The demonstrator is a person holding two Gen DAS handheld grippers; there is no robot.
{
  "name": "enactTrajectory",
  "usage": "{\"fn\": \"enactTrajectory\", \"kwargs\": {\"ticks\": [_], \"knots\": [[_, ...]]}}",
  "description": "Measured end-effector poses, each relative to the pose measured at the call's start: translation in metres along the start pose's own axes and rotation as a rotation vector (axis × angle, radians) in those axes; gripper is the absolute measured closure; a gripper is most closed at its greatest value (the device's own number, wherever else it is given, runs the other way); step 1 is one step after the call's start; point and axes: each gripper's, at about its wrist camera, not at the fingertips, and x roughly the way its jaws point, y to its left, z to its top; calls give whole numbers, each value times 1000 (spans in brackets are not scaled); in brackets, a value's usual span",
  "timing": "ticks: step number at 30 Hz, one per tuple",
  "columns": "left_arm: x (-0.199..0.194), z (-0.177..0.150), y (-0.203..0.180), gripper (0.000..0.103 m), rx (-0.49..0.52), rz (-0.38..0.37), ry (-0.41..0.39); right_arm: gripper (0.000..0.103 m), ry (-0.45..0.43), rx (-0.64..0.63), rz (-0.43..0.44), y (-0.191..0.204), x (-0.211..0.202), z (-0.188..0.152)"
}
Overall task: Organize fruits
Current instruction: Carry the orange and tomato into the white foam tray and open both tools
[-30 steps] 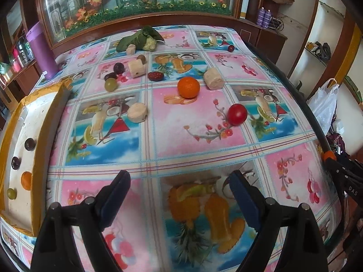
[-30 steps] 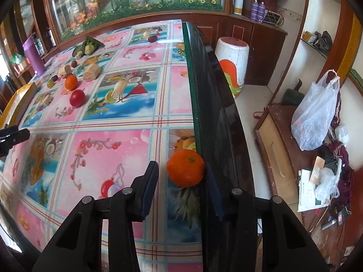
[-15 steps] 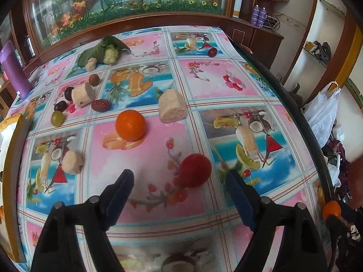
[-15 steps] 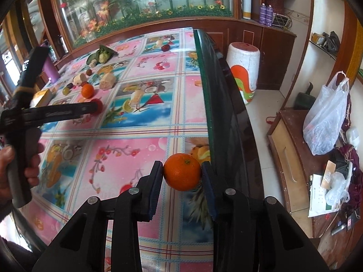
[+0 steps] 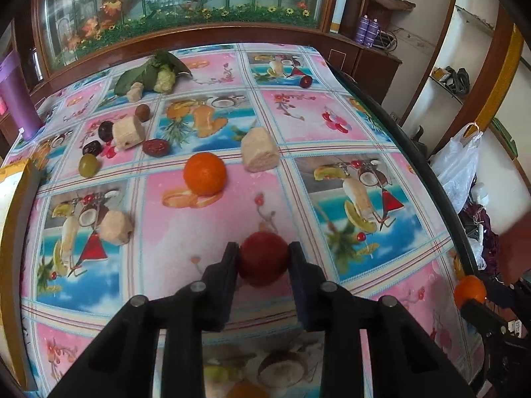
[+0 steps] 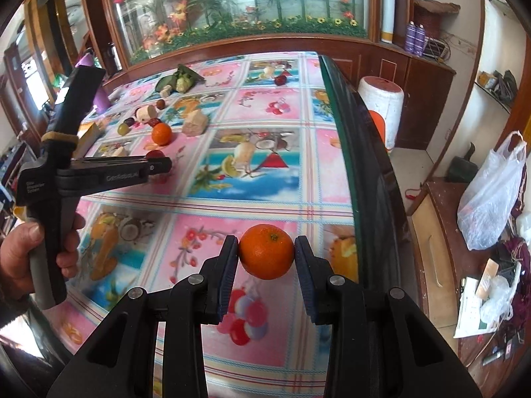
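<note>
My left black two-finger gripper [image 5: 264, 253] angles downward, its jaws closing onto a round red fruit [image 5: 263, 258]. My right black gripper [image 6: 266, 248] clamps a round orange tangerine [image 6: 266, 251], pads pressing both sides.

A lived-in home, most likely a dining or sitting room. The surface [image 6: 265, 172] wears a fruit-print oilcloth, and behind it stands a wooden cabinet with a glass panel [image 6: 252, 3] painted with bamboo and flowers. Beside it sit a plastic bag [image 6: 491, 195], a ceramic stool [image 6: 381, 106] and cluttered shelves [image 5: 454, 76], contents blurred.
</note>
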Motion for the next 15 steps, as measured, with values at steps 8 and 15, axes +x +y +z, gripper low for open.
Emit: {"fn": "enactTrajectory", "kwargs": {"ticks": [8, 15], "knots": [[-47, -34, 59, 70, -105, -19, -22, 69, -23, -56, 49, 47, 9, 8], [-83, -60, 101, 70, -146, 29, -55, 69, -45, -115, 106, 98, 13, 13]]}}
